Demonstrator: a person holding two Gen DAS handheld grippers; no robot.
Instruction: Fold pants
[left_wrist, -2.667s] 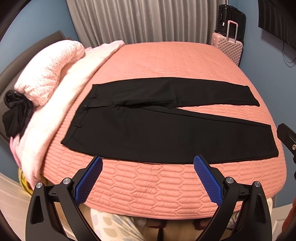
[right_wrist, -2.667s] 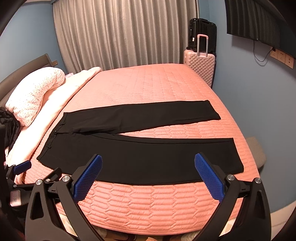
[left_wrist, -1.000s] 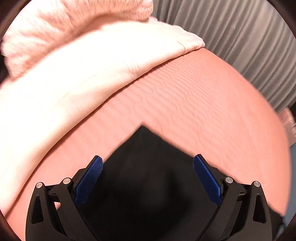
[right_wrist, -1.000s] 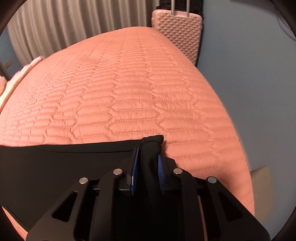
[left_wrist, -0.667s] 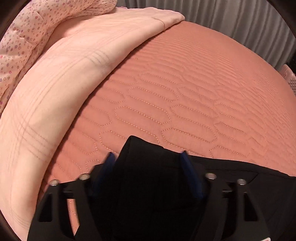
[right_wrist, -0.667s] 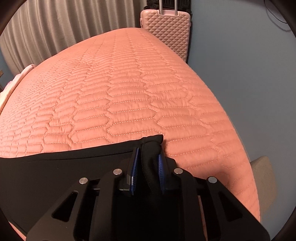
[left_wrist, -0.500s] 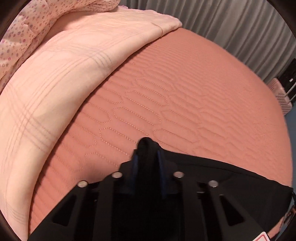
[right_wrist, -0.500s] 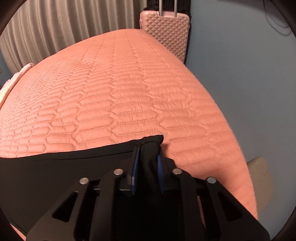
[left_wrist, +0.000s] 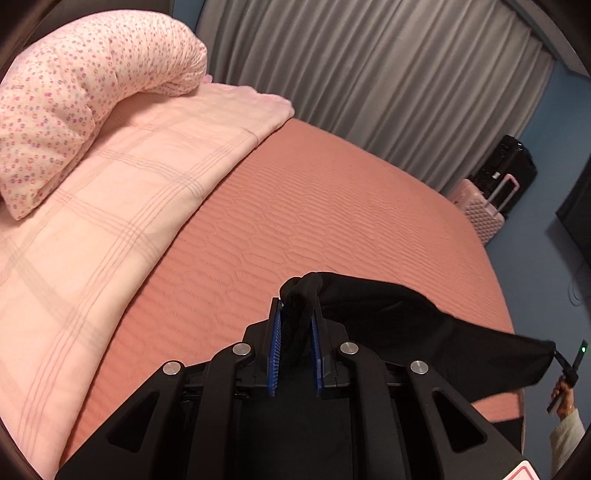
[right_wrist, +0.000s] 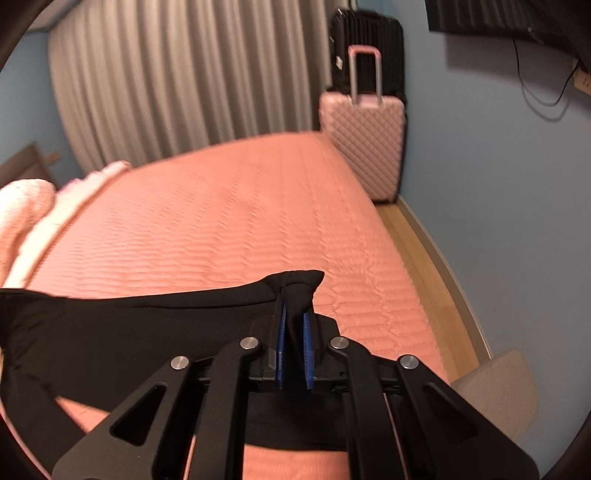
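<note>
Both grippers have risen since the earlier frames, and the black pants (left_wrist: 417, 332) have come up off the salmon quilted bedspread (left_wrist: 332, 206) along the near edge. Your left gripper (left_wrist: 295, 317) stood wide apart over the waistband corner a second ago; its jaws have just been closing and now pinch a bunched wad of that black cloth between the blue pads (left_wrist: 275, 343). Your right gripper (right_wrist: 293, 328) was already clamped on the hem corner and has tightened a little further; its pads (right_wrist: 282, 332) are pressed on a fold of cloth that peaks just above them.

Between the two holds, you have the pants hanging as one dark sheet, stretched from one gripper across to the other. In the left wrist view the far corner of the sheet ends at the right gripper, with a hand (left_wrist: 563, 398) and pale sleeve below it at the frame edge. The lower part of the garment falls out of view behind the gripper bodies.

Beyond the pants you can see a pale pink checked blanket (left_wrist: 122, 206) and a floral pillow (left_wrist: 74, 92) at the head of the bed, grey curtains (right_wrist: 177, 74) behind, and a pink suitcase (right_wrist: 364, 140) against the blue wall.
</note>
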